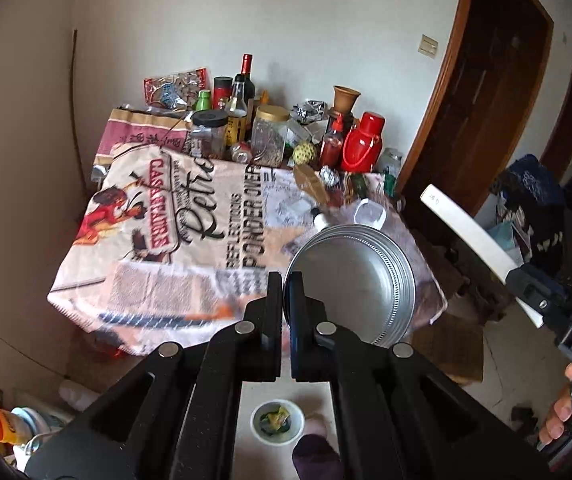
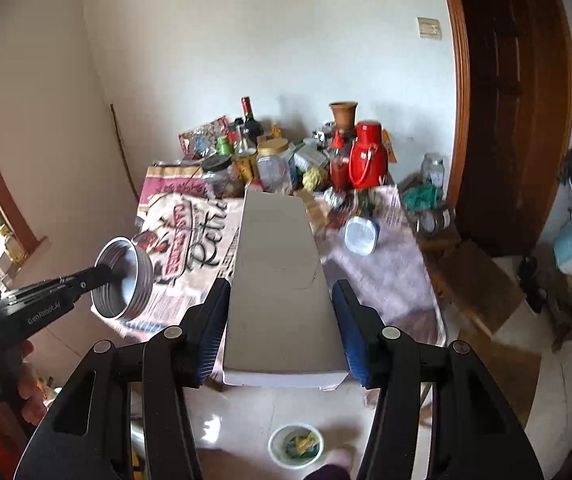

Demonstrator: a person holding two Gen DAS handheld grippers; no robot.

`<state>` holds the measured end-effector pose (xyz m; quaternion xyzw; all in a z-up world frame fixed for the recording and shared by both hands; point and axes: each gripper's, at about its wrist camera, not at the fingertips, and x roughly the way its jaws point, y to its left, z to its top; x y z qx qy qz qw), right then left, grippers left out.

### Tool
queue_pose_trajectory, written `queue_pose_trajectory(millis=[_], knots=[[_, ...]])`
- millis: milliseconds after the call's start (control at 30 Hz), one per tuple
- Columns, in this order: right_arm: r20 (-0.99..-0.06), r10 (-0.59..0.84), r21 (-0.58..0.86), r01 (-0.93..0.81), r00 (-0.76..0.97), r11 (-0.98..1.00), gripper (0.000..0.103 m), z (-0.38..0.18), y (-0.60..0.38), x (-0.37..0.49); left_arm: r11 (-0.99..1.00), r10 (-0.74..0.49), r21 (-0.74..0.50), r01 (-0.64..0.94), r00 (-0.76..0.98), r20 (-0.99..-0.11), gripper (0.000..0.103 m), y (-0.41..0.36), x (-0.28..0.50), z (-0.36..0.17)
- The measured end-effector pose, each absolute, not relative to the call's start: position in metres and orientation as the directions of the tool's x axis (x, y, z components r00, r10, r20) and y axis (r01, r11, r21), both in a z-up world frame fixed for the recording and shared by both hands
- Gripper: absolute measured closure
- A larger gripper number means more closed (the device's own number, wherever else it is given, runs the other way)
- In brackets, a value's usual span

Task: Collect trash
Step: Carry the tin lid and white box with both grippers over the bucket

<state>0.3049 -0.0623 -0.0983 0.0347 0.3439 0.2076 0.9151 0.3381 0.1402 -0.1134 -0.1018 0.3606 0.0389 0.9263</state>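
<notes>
Domestic room, evidently a home: table [image 1: 98,280] under a printed cloth, crowded with jars, a wine bottle [image 1: 247,76] and red flask [image 1: 363,142]; wooden doorframe [image 1: 441,120], tiled floor.

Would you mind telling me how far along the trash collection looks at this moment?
Done: the white bin on the floor already holds some crumpled wrappers. In hand: the left gripper is shut on the rim of a metal lid, and the right gripper clamps a white box, both above the bin. Left: foil scraps and a clear plastic container remain on the table.
</notes>
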Motion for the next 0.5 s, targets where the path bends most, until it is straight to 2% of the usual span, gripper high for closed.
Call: queue_pose_trajectory(millis=[333, 500], knots=[[-0.707, 0.377, 0.242, -0.297, 0.598, 0.924, 0.054, -0.136, -0.054, 0.229, 0.978, -0.043, -0.168, -0.123, 0.669, -0.742, 0.102, 0.146, 0.268, -0.145], [-0.76, 0.357, 0.224, -0.296, 0.543, 0.928, 0.054, -0.157, -0.058, 0.217, 0.975, -0.063, -0.181, -0.128, 0.622, -0.781, 0.102, 0.14, 0.259, -0.169]])
